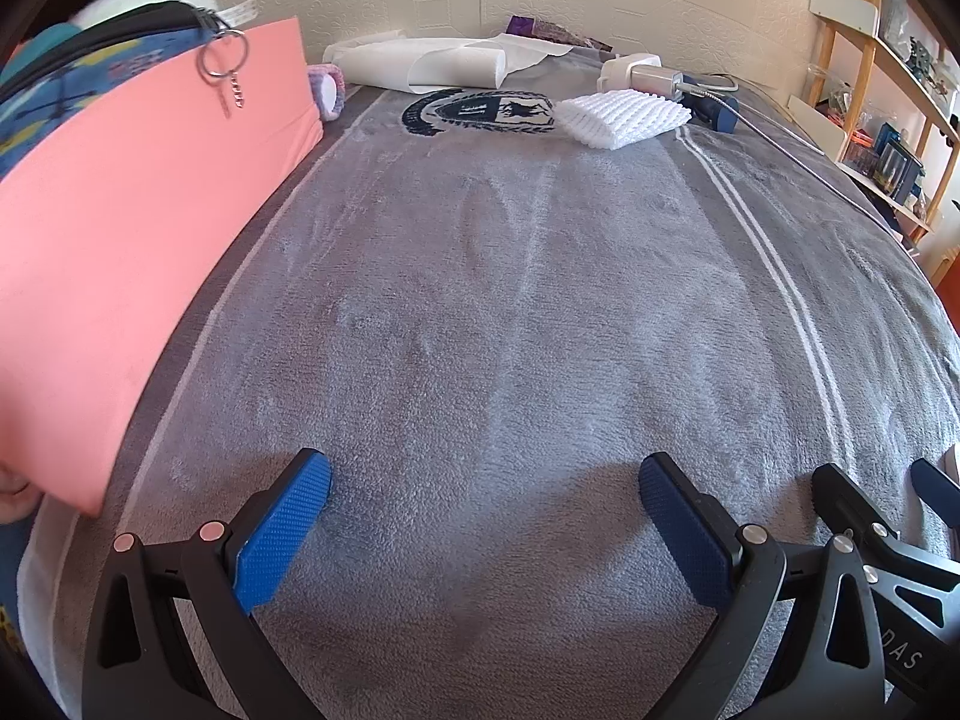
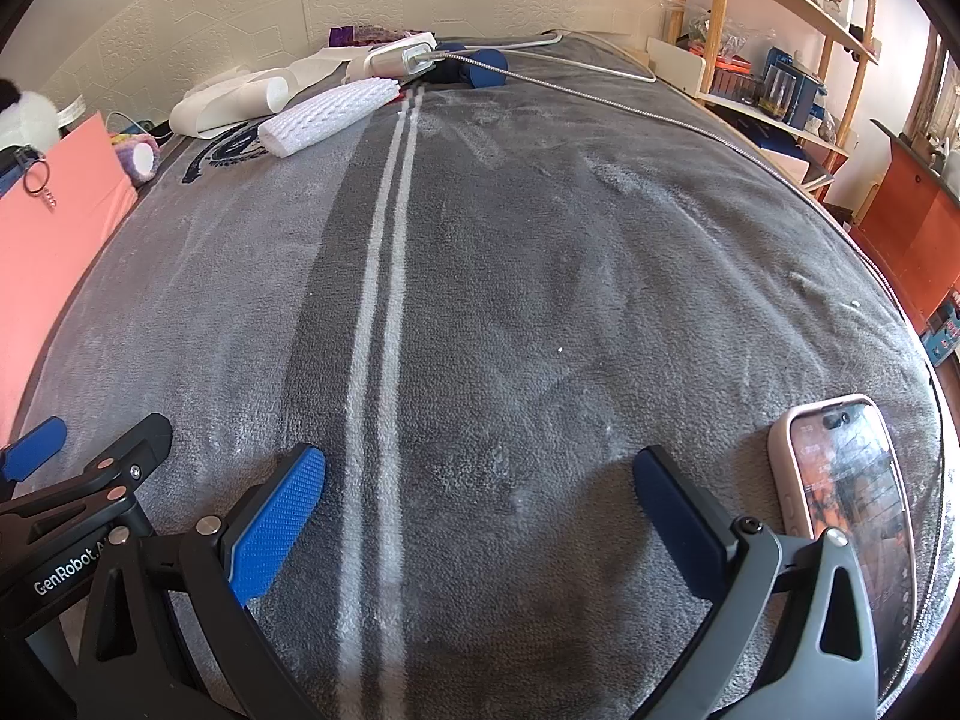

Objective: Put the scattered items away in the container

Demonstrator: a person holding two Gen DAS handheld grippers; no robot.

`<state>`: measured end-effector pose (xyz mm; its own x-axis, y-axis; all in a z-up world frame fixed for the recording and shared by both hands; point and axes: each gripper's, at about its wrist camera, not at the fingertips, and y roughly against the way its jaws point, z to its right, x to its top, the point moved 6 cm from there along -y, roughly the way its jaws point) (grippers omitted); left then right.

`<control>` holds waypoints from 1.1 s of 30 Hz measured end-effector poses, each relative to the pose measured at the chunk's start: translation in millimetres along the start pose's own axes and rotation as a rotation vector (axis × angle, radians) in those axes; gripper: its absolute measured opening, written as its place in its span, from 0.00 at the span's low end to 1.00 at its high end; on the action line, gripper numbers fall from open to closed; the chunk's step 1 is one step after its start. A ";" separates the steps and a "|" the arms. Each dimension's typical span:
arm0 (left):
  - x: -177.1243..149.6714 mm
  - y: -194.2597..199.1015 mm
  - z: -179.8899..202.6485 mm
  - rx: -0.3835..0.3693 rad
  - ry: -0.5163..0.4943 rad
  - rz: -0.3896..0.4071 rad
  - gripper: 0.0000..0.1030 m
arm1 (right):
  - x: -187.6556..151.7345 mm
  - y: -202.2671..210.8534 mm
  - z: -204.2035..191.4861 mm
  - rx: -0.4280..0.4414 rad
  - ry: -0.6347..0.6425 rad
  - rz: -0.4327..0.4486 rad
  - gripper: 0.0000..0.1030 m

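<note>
Far left at 9 o'clock: pink container [image 1: 120,228] stands on the grey blanket [image 1: 480,312], blue patterned pouch with key ring [image 1: 223,60] poking over its rim, black-and-white plush behind it. Purple-and-white fuzzy roll [image 1: 327,90] touches the container's far corner, about 11 o'clock. Paper towel roll [image 1: 432,63] lies on its side at 12 o'clock against the wall, purple packet behind it. White foam mesh sleeve [image 1: 621,115] at 1 o'clock next to the blanket crest, well apart from the container. White charger brick [image 1: 642,77] just behind the sleeve, dark blue object beside it, braided cable [image 2: 630,97] running off toward 3 o'clock. Left gripper [image 1: 483,510] low over bare blanket, jaws spread fully, nothing between the blue pads. Right gripper [image 2: 477,507] just beside it, jaws equally wide, empty, straddling the blanket's double white stripe. Phone in pink case [image 2: 840,480] lies screen up at 4 o'clock, just outside the right gripper's right finger. Wooden shelf unit [image 2: 780,48] at far right.
</note>
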<state>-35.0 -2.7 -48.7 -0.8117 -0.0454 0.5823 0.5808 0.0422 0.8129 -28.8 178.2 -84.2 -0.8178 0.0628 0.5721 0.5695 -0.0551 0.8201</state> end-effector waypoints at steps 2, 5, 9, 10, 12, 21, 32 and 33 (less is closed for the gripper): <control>0.1 -0.1 -0.2 0.001 -0.001 0.001 1.00 | 0.1 0.0 0.0 0.000 0.000 0.000 1.00; 0.1 -0.2 -0.3 0.000 0.000 0.000 1.00 | 0.1 0.1 -0.1 0.000 0.000 0.000 1.00; 0.1 -0.1 -0.3 0.000 0.000 0.000 1.00 | 0.0 0.0 0.0 0.000 0.000 0.000 1.00; 0.1 -0.1 -0.2 0.000 0.000 0.000 1.00 | -0.1 -0.1 0.0 0.000 0.000 0.000 1.00; 0.1 -0.2 -0.3 0.000 0.000 0.000 1.00 | 0.0 0.0 0.0 0.000 0.000 0.000 1.00; 0.0 -0.1 0.0 -0.001 0.000 -0.001 1.00 | -0.1 -0.2 0.1 0.000 0.000 0.000 1.00; -6.0 3.5 -1.6 -0.004 -0.003 0.000 1.00 | 1.3 0.6 2.4 0.004 -0.003 0.001 1.00; -6.6 3.8 -1.6 -0.004 -0.003 0.000 1.00 | 1.8 -0.1 2.7 0.004 -0.002 0.001 1.00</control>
<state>-27.4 -3.8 -49.4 -0.8120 -0.0421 0.5821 0.5809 0.0384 0.8131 -30.1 181.1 -83.2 -0.8167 0.0652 0.5733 0.5710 -0.0513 0.8193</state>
